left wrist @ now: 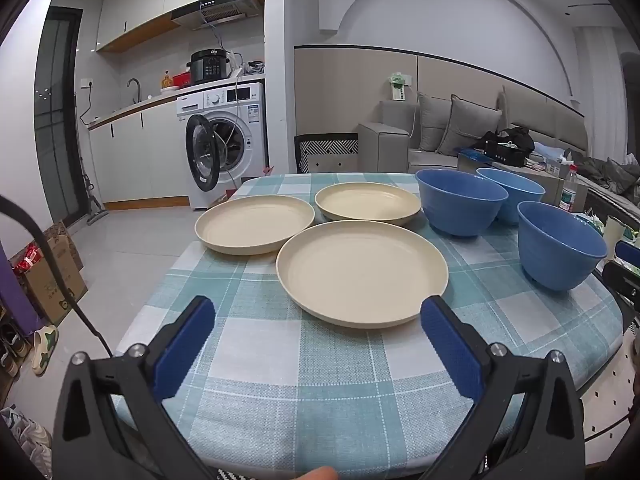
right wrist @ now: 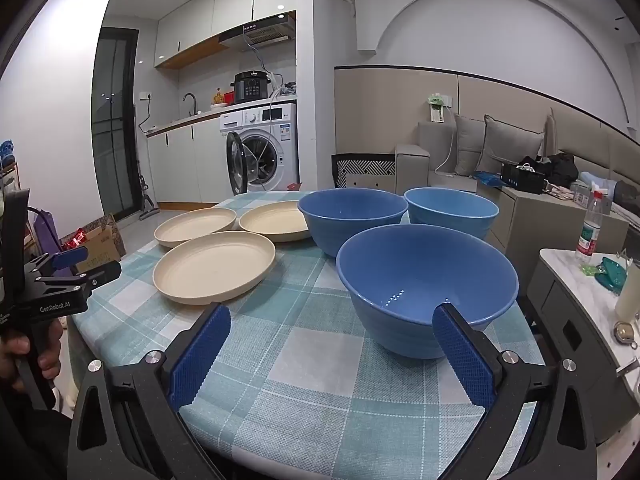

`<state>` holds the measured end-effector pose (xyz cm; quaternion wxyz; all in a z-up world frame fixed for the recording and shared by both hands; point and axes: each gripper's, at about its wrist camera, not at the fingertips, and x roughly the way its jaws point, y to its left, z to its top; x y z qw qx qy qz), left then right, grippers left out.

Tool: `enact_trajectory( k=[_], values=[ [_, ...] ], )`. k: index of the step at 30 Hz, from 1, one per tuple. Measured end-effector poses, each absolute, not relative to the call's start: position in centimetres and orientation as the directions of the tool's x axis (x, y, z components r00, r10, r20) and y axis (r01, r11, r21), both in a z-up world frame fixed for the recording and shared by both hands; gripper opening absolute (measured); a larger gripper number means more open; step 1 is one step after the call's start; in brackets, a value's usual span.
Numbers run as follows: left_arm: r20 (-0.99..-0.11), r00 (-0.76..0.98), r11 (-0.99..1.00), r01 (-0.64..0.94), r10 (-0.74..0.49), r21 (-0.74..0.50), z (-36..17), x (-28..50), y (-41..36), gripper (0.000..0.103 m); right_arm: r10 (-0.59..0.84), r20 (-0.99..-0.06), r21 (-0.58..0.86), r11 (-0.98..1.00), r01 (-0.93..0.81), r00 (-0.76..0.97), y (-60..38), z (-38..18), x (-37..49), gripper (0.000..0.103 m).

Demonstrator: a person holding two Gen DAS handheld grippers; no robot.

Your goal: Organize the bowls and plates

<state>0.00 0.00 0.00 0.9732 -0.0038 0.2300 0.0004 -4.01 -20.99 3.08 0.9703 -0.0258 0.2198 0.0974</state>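
Three cream round shallow plastic plates and three blue deep round bowls, all on a tabletop (left wrist: 280, 360) under a teal-and-white checked cloth. Plates to the left: nearest cream plate (left wrist: 361, 272) just ahead of the left gripper (left wrist: 318, 320), left cream plate (left wrist: 255, 224) behind it, far cream plate (left wrist: 368, 203) beside that; rims close together, none stacked. Bowls to the right: nearest blue bowl (right wrist: 427, 285) directly ahead of the right gripper (right wrist: 332, 328), middle blue bowl (right wrist: 353, 218) and far blue bowl (right wrist: 451, 211) behind it, side by side, all upright and apart from each other.

Around: white front-loading washing machine (left wrist: 226, 144) with its door swung open, black pressure cooker (left wrist: 210, 65) on top, grey sofa with cushions (left wrist: 440, 132), clear drink bottle with red cap (right wrist: 591, 227) on a marble side counter (right wrist: 580, 280), cardboard boxes (left wrist: 56, 276) on the floor. Nothing between either gripper and the crockery.

Left gripper's blue-padded fingers (left wrist: 186, 352) spread as wide as can be, empty, above bare cloth, right pad tip overlapping the nearest plate's rim in view; contact unclear. Right gripper's fingers (right wrist: 200, 360) likewise wide apart and empty, right pad tip in front of the nearest bowl's wall; touching or not, cannot tell. Left gripper also in the right wrist view at far left, in a hand (right wrist: 24, 356).
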Motion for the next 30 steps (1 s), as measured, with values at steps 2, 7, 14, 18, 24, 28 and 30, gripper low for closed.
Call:
enact_trajectory(
  k=[2,7,14,18,24,28,30],
  values=[
    [-0.448,0.894,1.000,-0.001,-0.003,-0.010,0.0,0.0,0.0,0.103,0.177,-0.430,-0.005,0.980,-0.198,0.885,-21.0,3.1,-4.0,0.103],
    [-0.449,0.893,1.000,-0.001,-0.002,-0.005,0.0,0.0,0.1,0.103,0.178,-0.427,-0.003,0.980,-0.198,0.887,-21.0,3.1,-4.0,0.103],
    [-0.443,0.896,1.000,0.001,-0.004,-0.008,-0.3,-0.8,0.3,0.103,0.176,-0.434,0.004,0.981,-0.194,0.883,-21.3,2.9,-3.9,0.103],
    [-0.446,0.895,1.000,0.000,-0.002,-0.005,-0.2,-0.3,-0.1,0.103,0.174,-0.436,-0.001,0.981,-0.194,0.883,-21.5,2.8,-3.8,0.103],
    [-0.444,0.896,1.000,0.003,-0.002,0.002,0.2,0.1,-0.2,0.103,0.172,-0.436,-0.003,0.981,-0.192,0.883,-21.5,3.0,-3.6,0.103],
    [-0.443,0.896,1.000,0.000,0.002,0.004,0.3,0.2,-0.3,0.103,0.172,-0.438,-0.003,0.981,-0.193,0.882,-21.4,3.0,-3.6,0.103],
    [-0.442,0.897,1.000,0.002,0.000,0.003,0.2,0.1,-0.3,0.103,0.174,-0.436,-0.002,0.981,-0.194,0.883,-21.5,3.1,-3.7,0.103]
  ],
)
